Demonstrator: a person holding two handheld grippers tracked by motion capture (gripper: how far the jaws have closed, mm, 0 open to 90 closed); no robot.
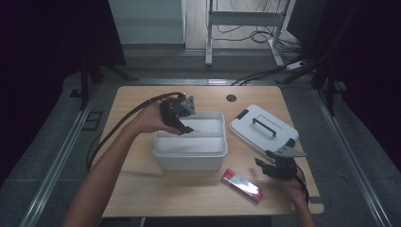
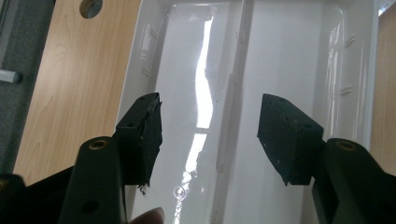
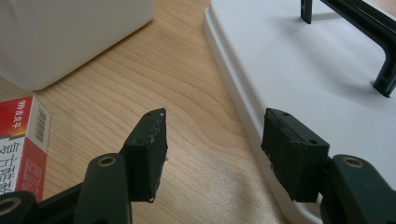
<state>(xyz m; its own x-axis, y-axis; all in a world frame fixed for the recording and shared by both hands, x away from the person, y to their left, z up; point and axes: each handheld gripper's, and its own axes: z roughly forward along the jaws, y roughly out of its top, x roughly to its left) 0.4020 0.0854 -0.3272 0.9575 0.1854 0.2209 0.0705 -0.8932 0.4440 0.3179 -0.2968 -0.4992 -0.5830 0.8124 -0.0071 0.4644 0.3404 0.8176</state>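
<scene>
A white plastic bin (image 1: 190,153) stands mid-table, with nothing inside it in the left gripper view (image 2: 261,70). My left gripper (image 1: 183,126) hovers over its back left corner, jaws open and pointing down into it (image 2: 209,140). The bin's white lid (image 1: 263,126) with a black handle lies flat to the right. My right gripper (image 1: 267,166) rests low beside the lid's front edge, open, nothing between its jaws (image 3: 212,154). A red and white box (image 1: 242,185) lies on the table in front of the bin, left of the right gripper (image 3: 25,140).
A round cable hole (image 1: 231,98) sits near the table's far edge. Bare wood shows left of the bin (image 1: 132,156). Beyond the table are a white stand's legs (image 1: 241,28) and floor cables.
</scene>
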